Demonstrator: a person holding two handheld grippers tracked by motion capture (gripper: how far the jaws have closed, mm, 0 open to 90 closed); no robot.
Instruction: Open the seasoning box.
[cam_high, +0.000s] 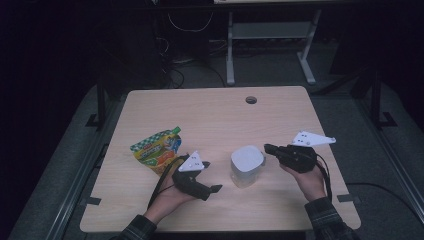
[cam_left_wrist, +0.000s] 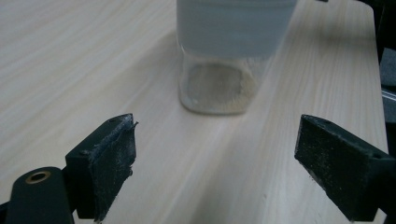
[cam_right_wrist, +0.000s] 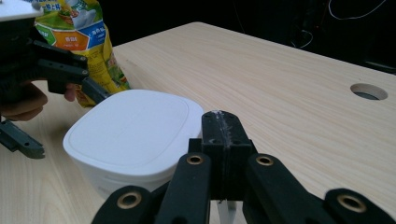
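A clear jar (cam_high: 245, 172) with a white lid (cam_high: 247, 157) stands at the table's middle front. Through its wall, in the left gripper view, the jar (cam_left_wrist: 219, 84) holds a little pale powder at the bottom. My left gripper (cam_high: 211, 176) is just left of it, open, jaws pointing at the jar; in its own view the left gripper (cam_left_wrist: 217, 137) has nothing between its fingers. My right gripper (cam_high: 269, 148) is shut, its tip at the lid's right edge. In its own view the right gripper (cam_right_wrist: 219, 122) is level with the lid (cam_right_wrist: 130, 130); I cannot tell if they touch.
A green and yellow snack pouch (cam_high: 156, 150) lies left of the left hand, and the pouch (cam_right_wrist: 86, 42) stands out behind the left gripper (cam_right_wrist: 60, 70). A cable hole (cam_high: 251, 100) is at the table's far edge. Bare wood surrounds the jar.
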